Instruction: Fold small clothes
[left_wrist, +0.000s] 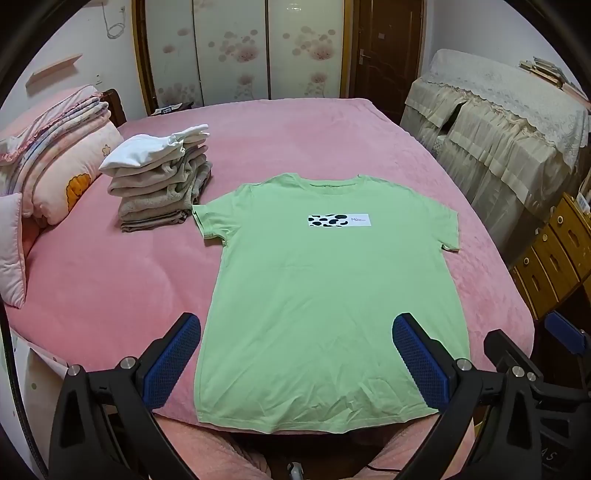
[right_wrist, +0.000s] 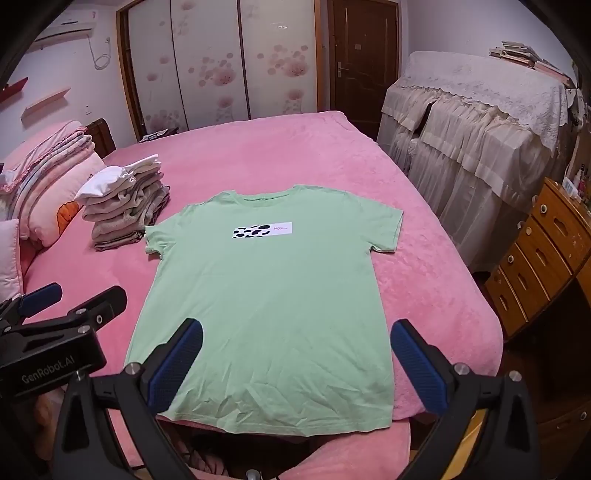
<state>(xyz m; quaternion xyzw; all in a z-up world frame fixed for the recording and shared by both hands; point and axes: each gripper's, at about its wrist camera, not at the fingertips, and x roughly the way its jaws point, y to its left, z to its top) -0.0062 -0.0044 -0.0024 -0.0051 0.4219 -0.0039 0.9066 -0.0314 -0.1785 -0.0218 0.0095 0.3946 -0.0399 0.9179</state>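
Note:
A light green T-shirt (left_wrist: 332, 280) (right_wrist: 269, 295) with a white cow-spot label on the chest lies flat, front up, on the pink bed (left_wrist: 110, 280) (right_wrist: 424, 258), its hem at the near edge. My left gripper (left_wrist: 295, 328) hovers above the hem, wide open, nothing between its blue pads. My right gripper (right_wrist: 295, 336) hangs over the hem too, open and empty. In the right wrist view the left gripper's body (right_wrist: 55, 332) shows at the left; in the left wrist view the right gripper's fingers (left_wrist: 565, 332) show at the right.
A stack of folded beige and white clothes (left_wrist: 162, 184) (right_wrist: 125, 206) sits left of the shirt's sleeve. Pillows and folded quilts (left_wrist: 55, 162) lie at the bed's left. A cloth-covered cabinet (right_wrist: 472, 147) and a wooden drawer unit (right_wrist: 543, 251) stand on the right.

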